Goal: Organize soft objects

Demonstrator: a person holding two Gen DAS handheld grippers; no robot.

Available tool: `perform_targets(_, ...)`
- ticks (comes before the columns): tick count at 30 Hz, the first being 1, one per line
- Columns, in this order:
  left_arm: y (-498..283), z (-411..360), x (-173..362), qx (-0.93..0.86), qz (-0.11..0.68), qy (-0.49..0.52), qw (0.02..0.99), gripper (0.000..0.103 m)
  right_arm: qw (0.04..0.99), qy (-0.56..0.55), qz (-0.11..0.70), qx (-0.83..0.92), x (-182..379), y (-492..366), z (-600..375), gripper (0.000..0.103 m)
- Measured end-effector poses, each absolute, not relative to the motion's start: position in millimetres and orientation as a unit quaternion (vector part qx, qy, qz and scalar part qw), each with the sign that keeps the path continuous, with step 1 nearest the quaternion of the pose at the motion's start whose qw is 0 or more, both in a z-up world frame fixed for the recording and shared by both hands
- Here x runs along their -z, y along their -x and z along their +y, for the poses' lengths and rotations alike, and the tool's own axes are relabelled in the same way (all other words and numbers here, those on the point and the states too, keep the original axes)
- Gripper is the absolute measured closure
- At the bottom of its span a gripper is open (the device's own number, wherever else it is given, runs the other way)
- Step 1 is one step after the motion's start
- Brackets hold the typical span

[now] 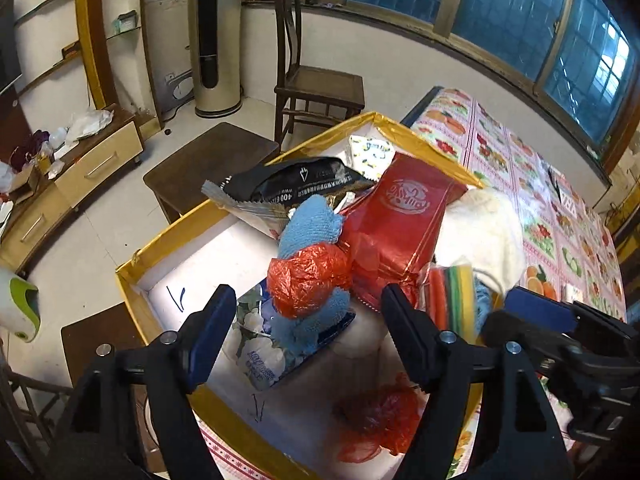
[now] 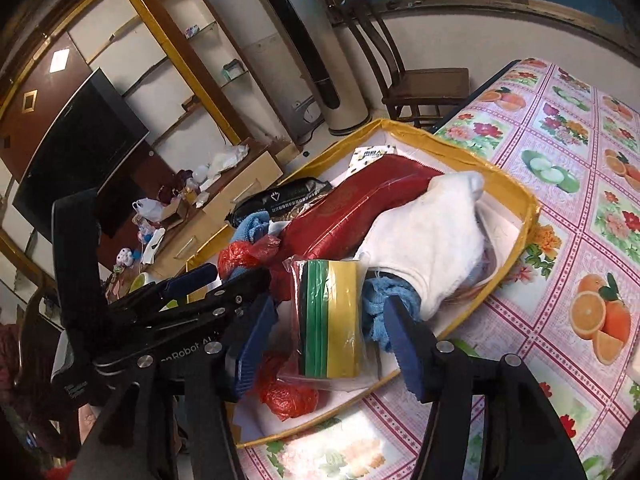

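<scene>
Hovering spread over the gold-rimmed white box [image 2: 516, 200] at the flowered tablecloth's [image 2: 560, 240] near edge, the right gripper [image 2: 332, 340] brackets a bagged green-and-yellow sponge pack [image 2: 330, 316]; settling it is judged next. The left gripper [image 1: 308, 340] is held spread, empty.

A pale tiled floor [image 1: 120, 216] is seen below cream walls. At twelve o'clock in the left wrist view a dark wooden chair [image 1: 316, 80] is set against the wall, under a row of blue-tinted windows [image 1: 520, 12] in wooden frames running to two o'clock. At eleven o'clock a tall cream tower air conditioner [image 1: 212, 40] is stood beside gold-trimmed glass shelving [image 1: 100, 28]. A low cabinet with cream drawers [image 1: 92, 164], cluttered on top, is placed at nine o'clock. A dark television [image 2: 76, 148] is shown at ten o'clock in the right wrist view. A fruit-and-flower patterned tablecloth [image 2: 580, 208] is spread at three o'clock.
</scene>
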State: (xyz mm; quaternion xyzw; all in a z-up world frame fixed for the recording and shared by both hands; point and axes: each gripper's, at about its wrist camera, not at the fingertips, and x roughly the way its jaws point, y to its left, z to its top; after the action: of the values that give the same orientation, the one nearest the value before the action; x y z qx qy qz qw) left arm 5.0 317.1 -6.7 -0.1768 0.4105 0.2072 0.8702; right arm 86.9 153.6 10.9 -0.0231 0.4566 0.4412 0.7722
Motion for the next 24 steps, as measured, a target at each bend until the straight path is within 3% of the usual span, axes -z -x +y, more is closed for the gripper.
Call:
perform_targets(2,-2.4,310.9,0.9,-0.201,0.406,0.177,0.874,0.028,0.781,0.018,0.448,-0.435,-18.3,-84.7,135.6,0.034)
perform_targets(10,-16.3,250.9,-22.0,-0.124,0.409,0.157,0.89,0.028,0.819,-0.019,0.428,-0.382,-41.6,-93.6,23.9,0.034)
perform_targets(24,-125.0,102.8,-6.7,0.051,0.511,0.129,0.848,0.028,0.867,-0.108,0.42,-0.246,-48.0,-131.0,-175.2,0.027)
